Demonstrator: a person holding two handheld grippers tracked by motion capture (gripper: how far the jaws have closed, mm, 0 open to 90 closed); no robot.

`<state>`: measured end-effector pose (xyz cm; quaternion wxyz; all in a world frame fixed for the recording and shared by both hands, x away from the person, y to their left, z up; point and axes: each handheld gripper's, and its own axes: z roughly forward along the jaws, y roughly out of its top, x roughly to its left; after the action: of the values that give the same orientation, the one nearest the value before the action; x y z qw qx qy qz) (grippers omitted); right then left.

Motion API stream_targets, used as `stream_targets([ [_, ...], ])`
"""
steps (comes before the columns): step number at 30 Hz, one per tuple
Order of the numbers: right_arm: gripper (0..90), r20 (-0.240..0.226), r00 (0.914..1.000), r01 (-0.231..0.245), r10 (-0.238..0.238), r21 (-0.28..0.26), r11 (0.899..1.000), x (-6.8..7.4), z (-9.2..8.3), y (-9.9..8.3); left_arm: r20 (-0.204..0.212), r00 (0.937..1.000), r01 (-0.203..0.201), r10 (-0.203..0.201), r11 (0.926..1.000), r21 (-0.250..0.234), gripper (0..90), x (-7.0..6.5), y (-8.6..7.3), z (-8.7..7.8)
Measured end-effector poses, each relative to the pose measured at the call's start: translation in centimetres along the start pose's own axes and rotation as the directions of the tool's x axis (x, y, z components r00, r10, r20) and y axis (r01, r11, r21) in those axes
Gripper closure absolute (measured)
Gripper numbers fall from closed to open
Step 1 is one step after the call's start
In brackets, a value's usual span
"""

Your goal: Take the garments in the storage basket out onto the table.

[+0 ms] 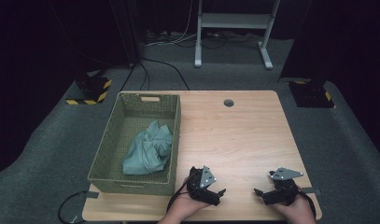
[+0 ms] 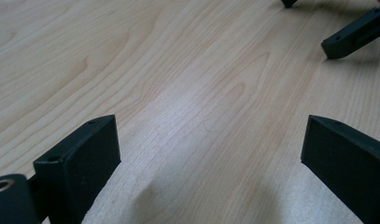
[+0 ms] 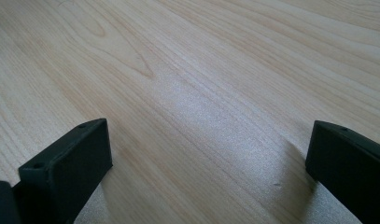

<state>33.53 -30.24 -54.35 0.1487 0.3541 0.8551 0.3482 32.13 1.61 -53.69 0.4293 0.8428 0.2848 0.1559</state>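
A crumpled pale green cloth [image 1: 148, 148] lies inside a green woven basket [image 1: 112, 140] on the left part of the wooden table [image 1: 234, 135]. My left gripper [image 1: 219, 193] rests low at the table's near edge, just right of the basket, jaws wide apart with bare wood between them [image 2: 211, 154]. My right gripper [image 1: 258, 193] sits at the near right, facing the left one, also open with nothing between its jaws [image 3: 208, 158]. In the left gripper view, the right gripper's fingertips [image 2: 351, 37] show at the top right.
A round grommet hole [image 1: 228, 102] sits near the table's far edge. Beyond the table stand a white metal frame [image 1: 234, 28] and cables on grey carpet. Black bases with yellow-striped tape [image 1: 89, 91] flank the table's far corners.
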Motion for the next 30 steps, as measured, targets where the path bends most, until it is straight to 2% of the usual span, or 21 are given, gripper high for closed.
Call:
stream_targets([
  [4,0.2,-0.003,1.0,-0.001,0.001,0.0,1.0,0.0,0.0,0.0,-0.011,0.9998,0.016,-0.016,0.9998,0.01,2.6,0.1,0.0,0.0],
  [5,0.2,-0.003,1.0,-0.001,0.001,0.0,1.0,0.0,0.0,0.0,-0.037,0.9992,0.013,-0.012,0.9999,0.006,2.6,0.1,0.0,-0.1],
  [7,0.4,-0.005,1.0,-0.003,0.003,-0.002,1.0,-0.1,0.0,0.0,-0.12,0.9926,-0.015,0.017,0.9997,0.02,1.2,-0.3,0.3,0.0],
  [8,0.3,-0.005,1.0,-0.002,0.002,-0.001,1.0,-0.1,0.0,0.0,-0.123,0.9921,-0.023,0.026,0.9993,0.029,1.5,-0.4,0.4,0.0],
  [10,0.3,-0.004,1.0,-0.002,0.002,-0.001,1.0,0.0,0.0,0.0,-0.09,0.9958,-0.02,0.022,0.9997,0.015,1.7,-0.5,0.5,-0.2],
  [14,0.1,0.0,1.0,-0.001,0.001,0.0,1.0,0.0,0.0,0.0,-0.079,0.9967,0.019,-0.019,0.9998,0.008,1.8,-0.2,0.8,-0.7],
  [16,0.1,0.001,1.0,-0.001,0.001,-0.001,1.0,0.0,0.0,0.0,-0.07,0.9969,0.035,-0.036,0.9993,-0.016,1.8,0.1,1.0,-1.2],
  [28,0.1,0.001,1.0,-0.001,0.001,0.0,1.0,0.0,0.0,0.0,-0.057,0.9975,0.038,-0.043,0.9953,-0.09,1.9,0.6,1.8,-3.6],
  [30,0.1,0.002,1.0,-0.002,0.002,-0.001,1.0,0.0,0.0,0.0,-0.054,0.998,0.028,-0.033,0.9946,-0.1,2.3,0.7,1.8,-4.0],
])
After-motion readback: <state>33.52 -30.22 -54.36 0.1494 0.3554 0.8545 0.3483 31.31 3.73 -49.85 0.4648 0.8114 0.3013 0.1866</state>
